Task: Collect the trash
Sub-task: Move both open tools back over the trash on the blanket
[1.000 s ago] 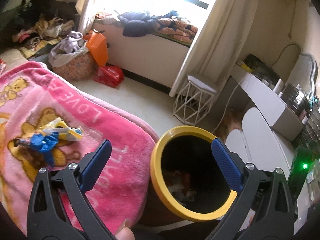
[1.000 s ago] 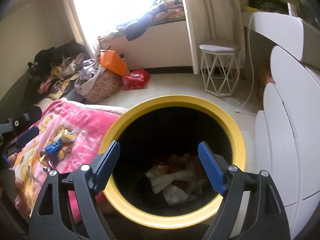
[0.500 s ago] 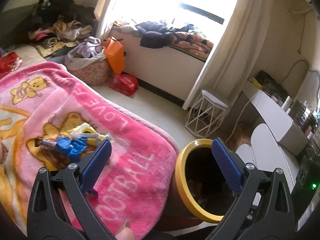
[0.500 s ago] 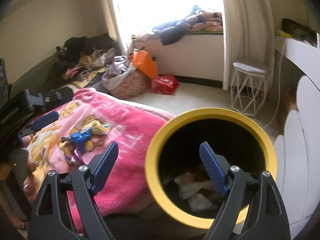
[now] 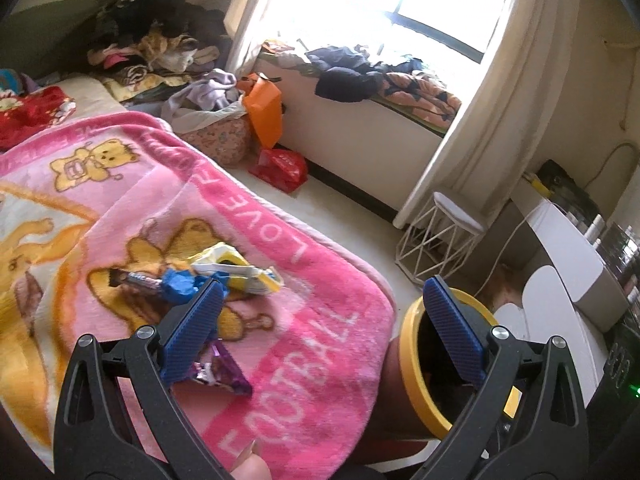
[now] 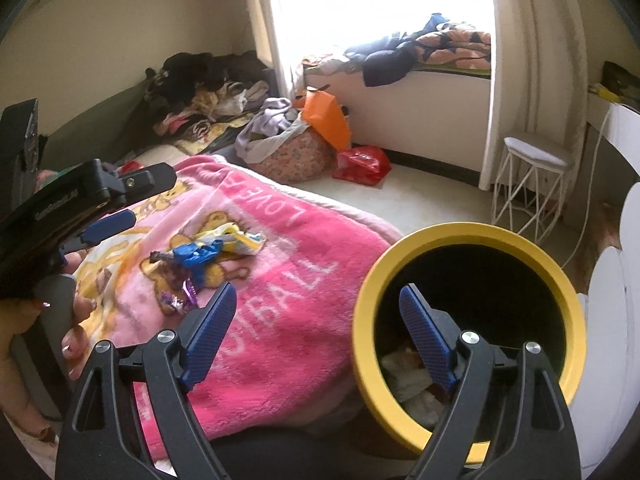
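Wrappers lie on the pink blanket (image 5: 120, 208): a yellow-white wrapper (image 5: 236, 270), a blue wrapper (image 5: 180, 284), a dark candy bar (image 5: 134, 280) and a purple wrapper (image 5: 220, 372). My left gripper (image 5: 324, 312) is open and empty, its left finger just above the purple wrapper. The yellow-rimmed bin (image 6: 472, 308) with trash inside stands right of the bed. My right gripper (image 6: 316, 320) is open and empty, between blanket and bin. The wrappers (image 6: 208, 252) and the left gripper (image 6: 100, 232) also show in the right wrist view.
A white wire stool (image 6: 528, 184) stands by the curtain. A red bag (image 6: 360, 164), an orange bag (image 6: 324, 120) and a floral basket of clothes (image 6: 292, 152) sit on the floor. Clothes pile at the bed's far end (image 5: 152, 48). White furniture (image 5: 568, 264) is at the right.
Both grippers have swung left, away from the bin and toward the wrappers on the blanket. The bin has slid to the right in both views. Both stay open.
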A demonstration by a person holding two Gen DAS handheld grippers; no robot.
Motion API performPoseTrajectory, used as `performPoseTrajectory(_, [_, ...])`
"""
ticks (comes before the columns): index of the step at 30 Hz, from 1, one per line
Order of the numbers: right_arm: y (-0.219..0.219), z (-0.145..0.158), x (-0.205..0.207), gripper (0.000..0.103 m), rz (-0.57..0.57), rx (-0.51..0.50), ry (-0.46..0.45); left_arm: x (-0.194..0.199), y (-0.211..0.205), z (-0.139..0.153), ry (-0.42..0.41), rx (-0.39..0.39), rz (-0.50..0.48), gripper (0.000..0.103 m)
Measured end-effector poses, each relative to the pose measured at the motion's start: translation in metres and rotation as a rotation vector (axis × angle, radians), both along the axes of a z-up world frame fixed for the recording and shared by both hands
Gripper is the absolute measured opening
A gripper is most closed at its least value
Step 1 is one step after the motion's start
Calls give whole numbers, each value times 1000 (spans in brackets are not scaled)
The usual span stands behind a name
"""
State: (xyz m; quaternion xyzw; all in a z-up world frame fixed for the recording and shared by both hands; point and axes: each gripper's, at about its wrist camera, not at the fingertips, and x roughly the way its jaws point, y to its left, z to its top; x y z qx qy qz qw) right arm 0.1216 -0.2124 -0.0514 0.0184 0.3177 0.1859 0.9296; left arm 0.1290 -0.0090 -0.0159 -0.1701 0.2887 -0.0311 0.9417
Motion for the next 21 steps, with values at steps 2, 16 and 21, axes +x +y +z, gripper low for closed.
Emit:
performPoseTrajectory(2, [5, -3, 2, 81, 15, -4, 10, 0, 8, -3, 6, -3, 16, 92])
performPoseTrajectory(16, [76, -28, 28, 81, 223, -62, 94, 5, 84, -31, 88, -58, 160, 92])
performPoseTrajectory(21, [105, -38, 35, 76, 312, -65, 133, 9, 100, -44, 128, -89, 166, 77])
